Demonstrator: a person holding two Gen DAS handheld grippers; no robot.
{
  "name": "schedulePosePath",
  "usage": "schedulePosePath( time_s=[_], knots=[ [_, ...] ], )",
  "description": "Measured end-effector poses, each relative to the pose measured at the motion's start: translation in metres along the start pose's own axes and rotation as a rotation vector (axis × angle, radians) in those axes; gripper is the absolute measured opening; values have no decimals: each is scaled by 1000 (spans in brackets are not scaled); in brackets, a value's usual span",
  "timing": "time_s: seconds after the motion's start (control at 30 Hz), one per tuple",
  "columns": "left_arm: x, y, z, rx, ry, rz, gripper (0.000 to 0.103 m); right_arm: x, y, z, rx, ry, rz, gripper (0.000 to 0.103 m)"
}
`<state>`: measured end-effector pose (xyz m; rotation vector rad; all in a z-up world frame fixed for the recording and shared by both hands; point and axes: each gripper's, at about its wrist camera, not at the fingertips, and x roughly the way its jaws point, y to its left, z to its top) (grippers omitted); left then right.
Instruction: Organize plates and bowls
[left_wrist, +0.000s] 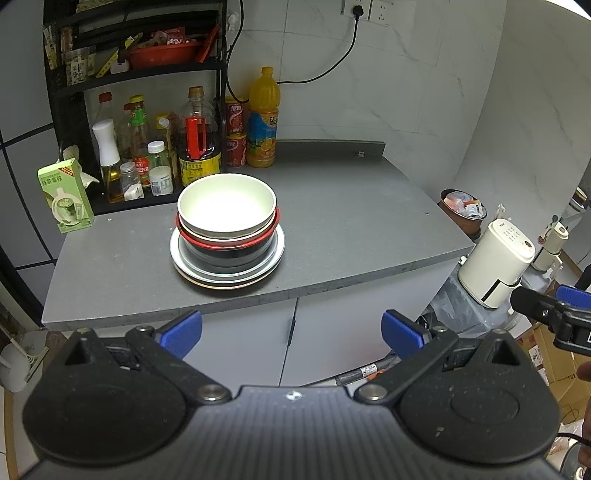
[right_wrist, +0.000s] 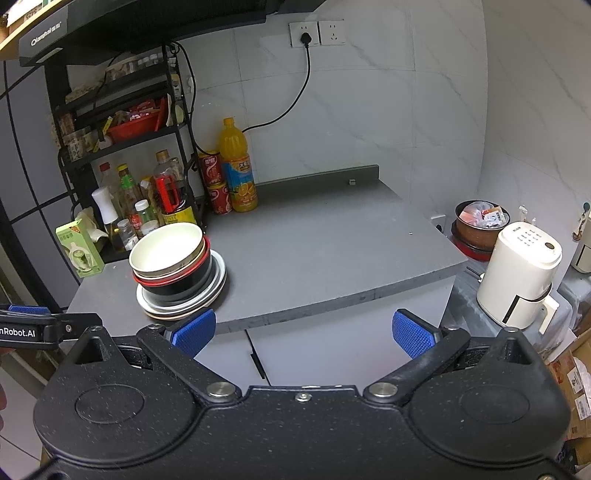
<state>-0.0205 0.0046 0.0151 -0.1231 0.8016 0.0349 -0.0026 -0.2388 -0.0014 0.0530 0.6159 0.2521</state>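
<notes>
Two black speckled grippers (left_wrist: 291, 334) (right_wrist: 304, 334), blue ribbed pads, silver pivot screws, perhaps "Robot.AI" lettering.

Home kitchen. Grey countertop (left_wrist: 332, 221) over pale cabinet doors (left_wrist: 343, 332), marbled white wall tiles (left_wrist: 406, 74) behind. Far left: black wire rack (left_wrist: 66, 96) crowded with oil and sauce bottles (left_wrist: 199, 136), red basket on upper shelf. Orange juice bottle (left_wrist: 263, 118) and red cans (left_wrist: 235, 133) just beside rack. Wall sockets (right_wrist: 317, 33) with black cord plugged in. Stacked bowls and plates (left_wrist: 227, 236) on counter. Right, off counter: white air fryer (right_wrist: 521, 277), cardboard boxes near floor.
</notes>
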Motion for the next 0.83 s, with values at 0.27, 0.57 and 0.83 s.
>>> schedulePosePath(
  time_s=[0.27,0.57,0.83],
  knots=[
    [1,2,0,-7,-1,0,102,2,1,1,-3,-5,4,103],
    [2,-2,2,-6,-6,6,102,7,2,3,-2,1,8,103],
    [3,-3,5,-15,8,14,102,11,-2,6,14,39,15,103]
  ],
)
